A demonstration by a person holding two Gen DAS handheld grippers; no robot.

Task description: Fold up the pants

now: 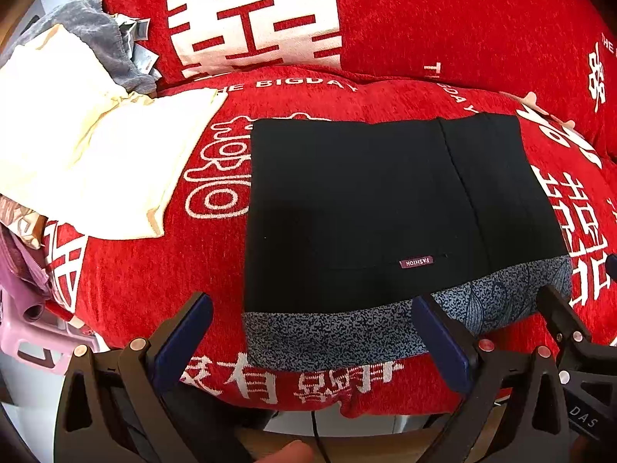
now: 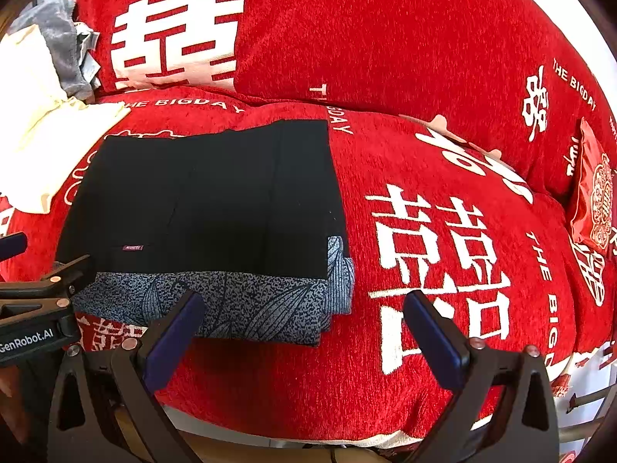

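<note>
Black pants [image 1: 366,208] lie folded into a flat rectangle on a folded blue-grey speckled garment [image 1: 347,332] on the red sofa seat [image 1: 154,270]; a small "FASHION" label shows near the front edge. Both also show in the right wrist view: pants [image 2: 216,196], speckled garment [image 2: 239,305]. My left gripper [image 1: 312,332] is open and empty, just in front of the stack's near edge. My right gripper [image 2: 304,324] is open and empty, at the stack's right front corner. The right gripper's finger shows in the left wrist view [image 1: 559,316]; the left gripper's body shows in the right wrist view [image 2: 34,301].
A cream cloth [image 1: 88,154] and a grey towel [image 1: 96,34] lie at the left of the seat. The red backrest cushion [image 1: 424,19] rises behind. A red packet [image 2: 594,200] leans at the right. A pink stool [image 1: 34,332] stands at the lower left.
</note>
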